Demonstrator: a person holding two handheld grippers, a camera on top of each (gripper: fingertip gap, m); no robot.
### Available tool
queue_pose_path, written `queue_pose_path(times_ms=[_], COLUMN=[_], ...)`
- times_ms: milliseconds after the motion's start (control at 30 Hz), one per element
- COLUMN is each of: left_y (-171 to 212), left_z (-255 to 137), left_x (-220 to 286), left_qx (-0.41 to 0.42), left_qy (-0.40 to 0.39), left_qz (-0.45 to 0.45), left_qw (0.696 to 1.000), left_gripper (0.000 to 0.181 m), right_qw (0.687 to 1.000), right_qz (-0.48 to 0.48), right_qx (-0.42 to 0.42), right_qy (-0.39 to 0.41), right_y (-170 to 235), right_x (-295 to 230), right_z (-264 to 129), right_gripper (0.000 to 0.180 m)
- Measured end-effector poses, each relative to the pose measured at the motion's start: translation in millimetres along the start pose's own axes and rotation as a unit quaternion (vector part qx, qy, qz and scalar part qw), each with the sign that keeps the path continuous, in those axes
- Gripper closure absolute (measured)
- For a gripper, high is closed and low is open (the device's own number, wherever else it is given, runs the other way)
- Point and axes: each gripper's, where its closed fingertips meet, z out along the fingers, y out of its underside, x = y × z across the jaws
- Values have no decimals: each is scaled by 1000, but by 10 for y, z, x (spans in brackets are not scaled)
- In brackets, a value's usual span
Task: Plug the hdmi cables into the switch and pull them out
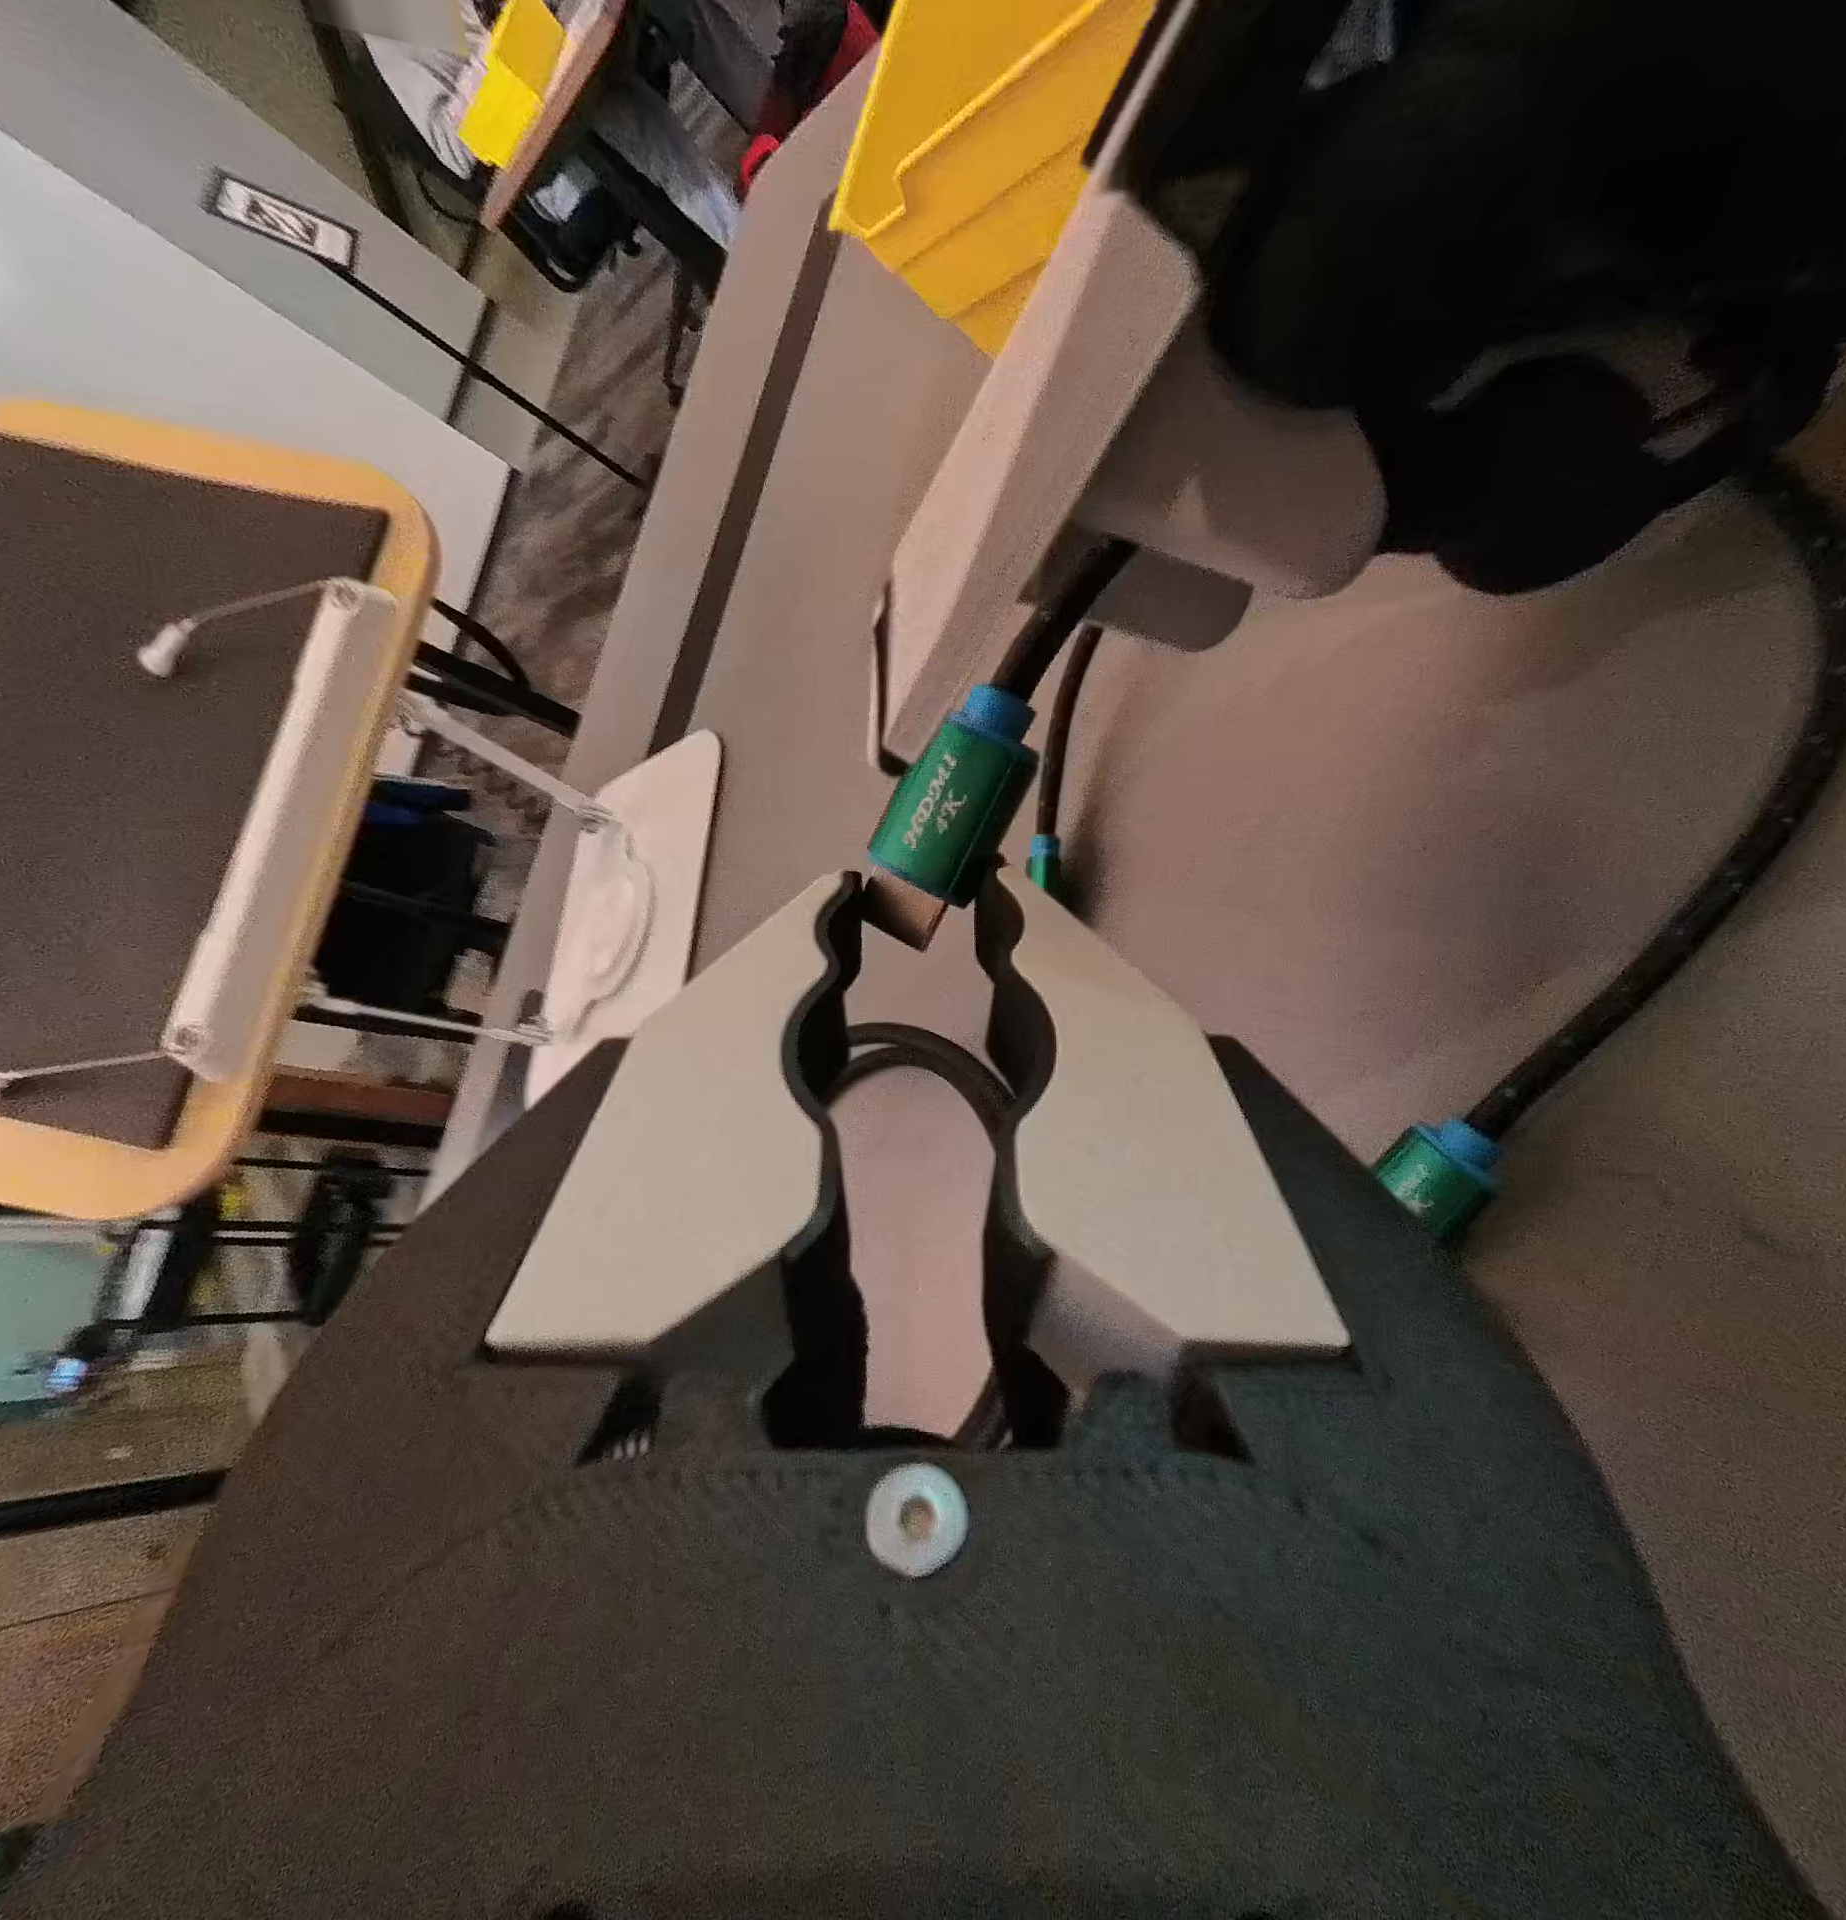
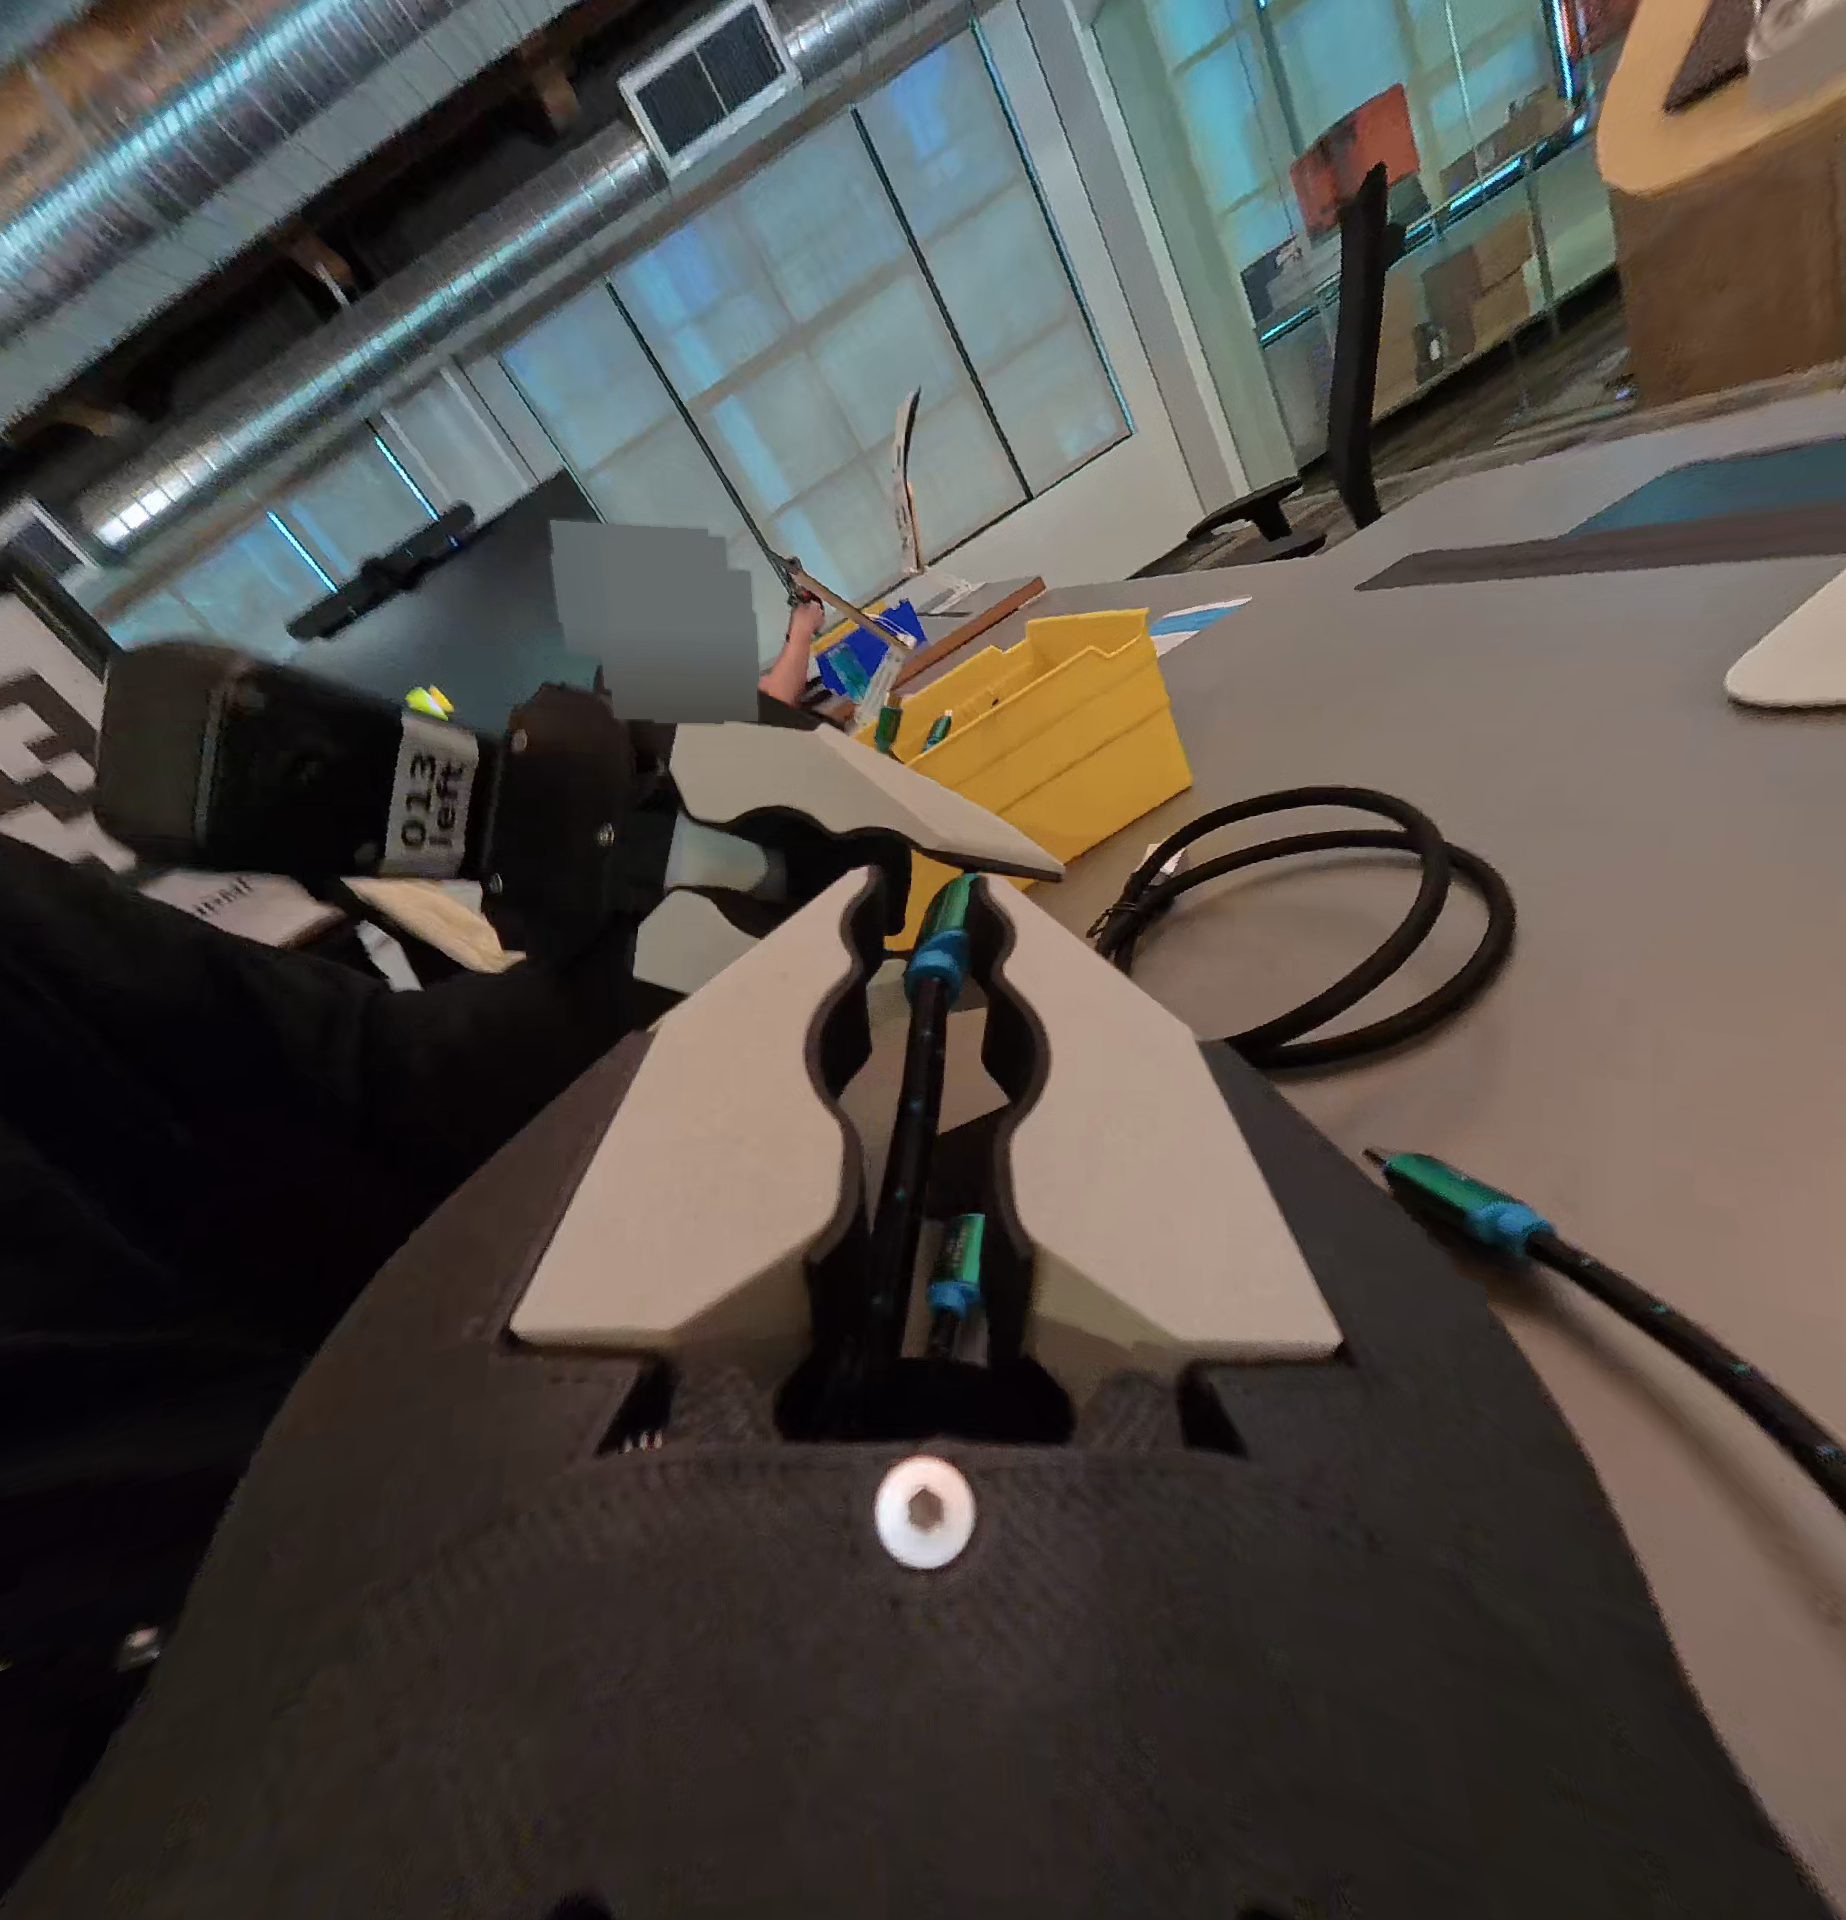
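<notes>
My right gripper (image 2: 927,894) is shut on a green HDMI plug (image 2: 950,904) with a blue collar, and its black cable runs back between the fingers. In the left wrist view the same plug (image 1: 945,821) sticks out of the right gripper (image 1: 1033,644), with its metal tip between the tips of my left gripper (image 1: 929,899). The left jaws stand narrowly apart, and I cannot tell whether they press on the tip. A second green plug (image 2: 1459,1205) (image 1: 1433,1179) lies on the grey table (image 2: 1521,748). A third plug (image 1: 1044,862) lies just beyond my left fingertips. No switch shows.
A coiled black cable (image 2: 1418,935) lies on the table to the right. A yellow bin (image 2: 1064,727) (image 1: 960,187) stands behind the grippers. A white stand base (image 2: 1812,644) is at the far right. A black sleeve (image 2: 171,1143) fills the left. A person works at the back. Left and right tips are no more than a few centimetres apart.
</notes>
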Motion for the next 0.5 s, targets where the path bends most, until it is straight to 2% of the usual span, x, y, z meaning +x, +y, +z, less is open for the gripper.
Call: queue_pose_path(times_ms=[100, 233, 300, 500], left_y=[35, 64, 69, 25], left_z=[-11, -16, -18, -52], left_x=[-23, 3, 42, 73], left_qx=[-4, -2, 0, 24], left_qy=[27, 73, 96, 151], left_qz=[-46, -110, -132, -205], left_qw=[999, 991, 987, 967], left_gripper=[161, 161, 162, 161], right_qw=[994, 968, 957, 949], right_qz=[-90, -213, -244, -267], right_qx=[-37, -94, -109, -116], right_qy=[43, 96, 115, 120], right_y=[47, 141, 171, 182], right_x=[19, 75, 112, 107], right_z=[15, 24, 17, 14], right_gripper=[162, 161, 164, 165])
